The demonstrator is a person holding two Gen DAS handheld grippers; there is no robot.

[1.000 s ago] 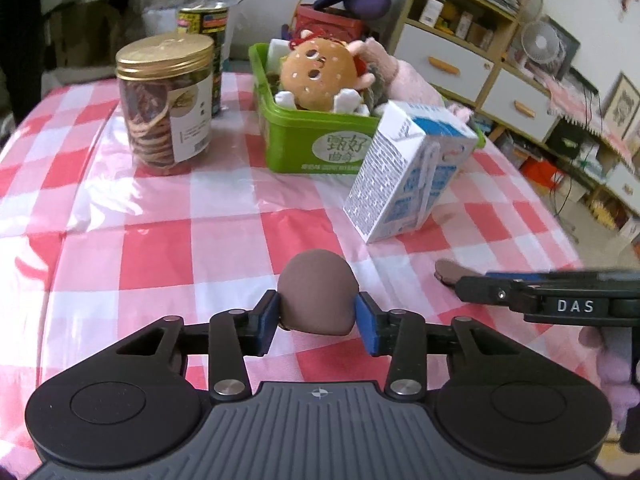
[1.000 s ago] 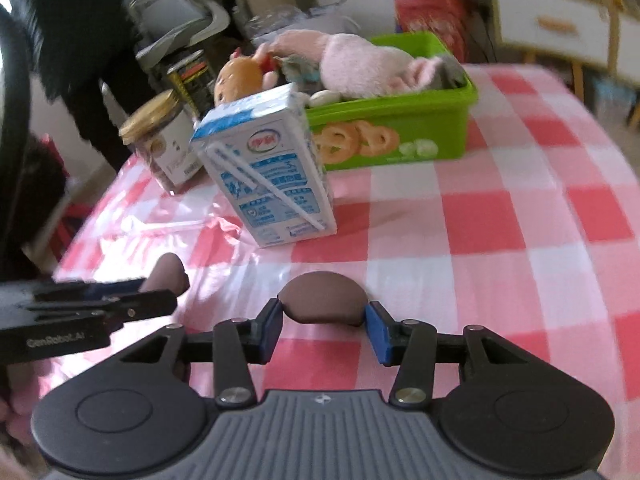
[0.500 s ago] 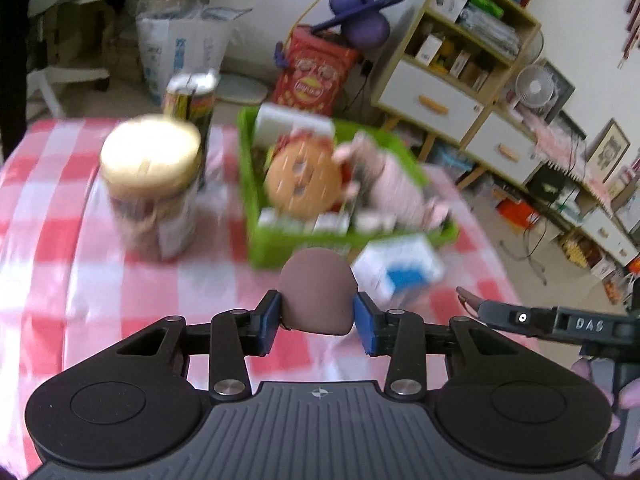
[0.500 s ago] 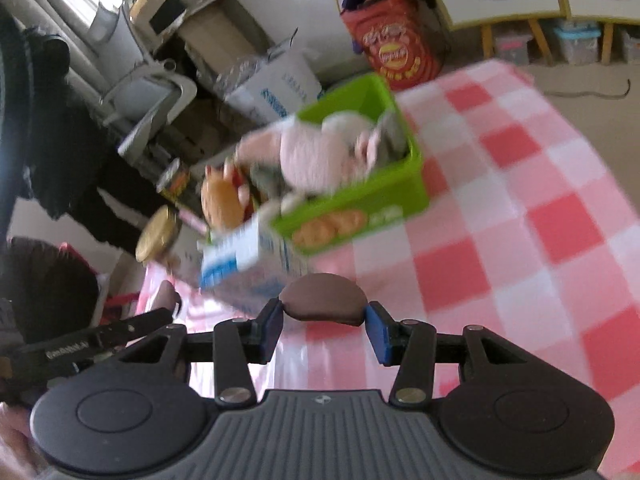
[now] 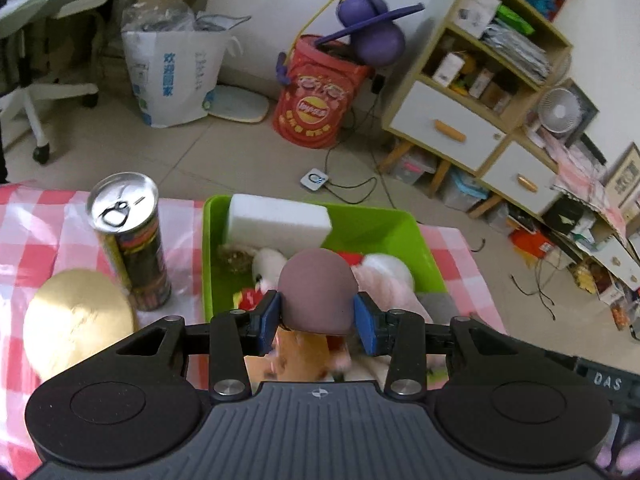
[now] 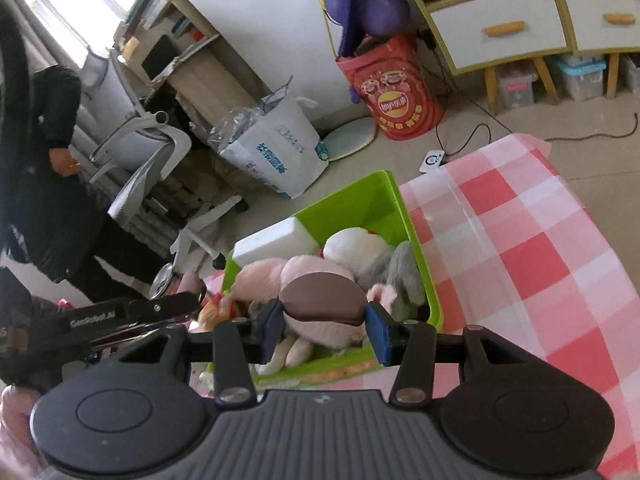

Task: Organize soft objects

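Bench (image 6: 540,248) under a pink-and-white checked cloth, green bin (image 6: 384,196) sitting on it near the far edge. Bin is loaded: white foam block (image 5: 280,222) against the far wall, pink plush (image 6: 296,272) and a white-and-grey plush (image 6: 360,248) piled in front of it, something orange and blurred (image 5: 300,356) at the near end (can't tell what it is). Left of the bin in the left wrist view: tall can (image 5: 128,240) upright with pull tab on top, and just in front of it a gold jar lid (image 5: 76,316). Both tongs hang above the bin. Left tongs (image 5: 318,318) closed down onto a brown soft pad (image 5: 318,296), rounded dome shape, blue pads (image 5: 270,316) pressed to both sides of it. Right tongs (image 6: 324,322) clamped the same way on a second brown pad (image 6: 324,300), seen flatter and edge-on, directly over the pink plush. Left tool body also shows at the left edge of the right wrist view, level with the bin.
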